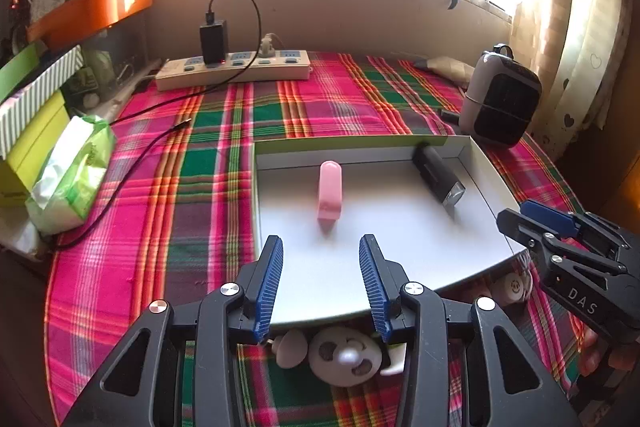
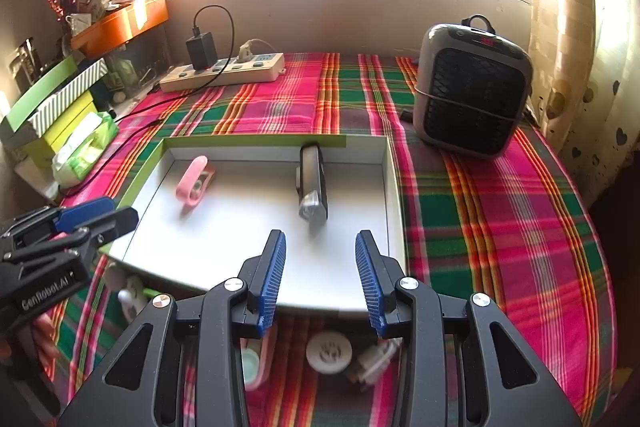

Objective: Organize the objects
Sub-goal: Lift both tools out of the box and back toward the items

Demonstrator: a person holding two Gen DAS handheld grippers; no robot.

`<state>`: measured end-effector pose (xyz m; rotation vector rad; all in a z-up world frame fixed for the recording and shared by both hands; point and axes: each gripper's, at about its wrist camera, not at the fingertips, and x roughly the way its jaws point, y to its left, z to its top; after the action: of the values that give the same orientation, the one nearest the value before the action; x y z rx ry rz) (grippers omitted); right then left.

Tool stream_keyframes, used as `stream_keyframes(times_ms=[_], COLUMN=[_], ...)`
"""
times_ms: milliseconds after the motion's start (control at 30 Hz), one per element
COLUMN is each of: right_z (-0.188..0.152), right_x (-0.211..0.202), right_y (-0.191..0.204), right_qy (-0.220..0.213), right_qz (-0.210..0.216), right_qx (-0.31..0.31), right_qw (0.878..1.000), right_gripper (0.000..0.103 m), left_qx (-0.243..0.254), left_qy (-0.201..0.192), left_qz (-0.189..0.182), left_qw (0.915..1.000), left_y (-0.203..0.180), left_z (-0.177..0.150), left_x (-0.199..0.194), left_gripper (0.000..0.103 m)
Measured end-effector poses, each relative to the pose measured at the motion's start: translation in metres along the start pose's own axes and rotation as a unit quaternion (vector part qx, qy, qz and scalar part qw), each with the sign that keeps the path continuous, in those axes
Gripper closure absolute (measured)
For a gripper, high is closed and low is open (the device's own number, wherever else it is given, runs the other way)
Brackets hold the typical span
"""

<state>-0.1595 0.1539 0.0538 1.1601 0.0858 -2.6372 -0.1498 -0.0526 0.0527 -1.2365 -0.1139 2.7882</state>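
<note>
A shallow white box (image 1: 476, 163) (image 2: 394, 195) with a green rim lies on the plaid cloth. Inside it are a pink clip-like item (image 1: 330, 189) (image 2: 193, 181) and a dark flashlight-like item (image 1: 438, 177) (image 2: 312, 183). My left gripper (image 1: 320, 241) (image 2: 116, 213) hovers over the box's near left part, open, with nothing between its blue pads. My right gripper (image 2: 320, 235) (image 1: 520, 215) hovers over the near right part, also open and holding nothing. Small loose items lie by the box's near edge: a round white face-like piece (image 1: 344, 355), a white round disc (image 2: 329, 351), a mint and pink item (image 2: 256, 359).
A power strip (image 1: 236, 69) (image 2: 224, 73) with a black charger and cable sits at the back. A small heater (image 1: 500, 99) (image 2: 472, 95) stands back right. Stacked boxes (image 1: 36, 115) and a green tissue pack (image 1: 72, 175) crowd the left edge. A curtain (image 2: 576, 67) hangs on the right.
</note>
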Motion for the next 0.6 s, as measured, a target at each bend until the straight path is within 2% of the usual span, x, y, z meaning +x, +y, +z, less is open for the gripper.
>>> stream_keyframes(times_ms=[500,600], right_z=[-0.038,-0.047], right_x=[-0.033,-0.035], right_y=[-0.013,-0.017], right_qy=[-0.026,-0.024], right_qz=[-0.019,-0.023], right_qx=[-0.001,0.001], right_qw=[0.999,0.999], right_gripper=[0.065,0.059], left_qx=[-0.041,-0.044], left_qy=[-0.020,-0.020], left_qz=[-0.003,0.005], left_qw=[0.9990,0.9988], left_y=[0.020,0.027], left_z=[-0.038,-0.047], left_x=[-0.028,-0.030], left_gripper=[0.065,0.065])
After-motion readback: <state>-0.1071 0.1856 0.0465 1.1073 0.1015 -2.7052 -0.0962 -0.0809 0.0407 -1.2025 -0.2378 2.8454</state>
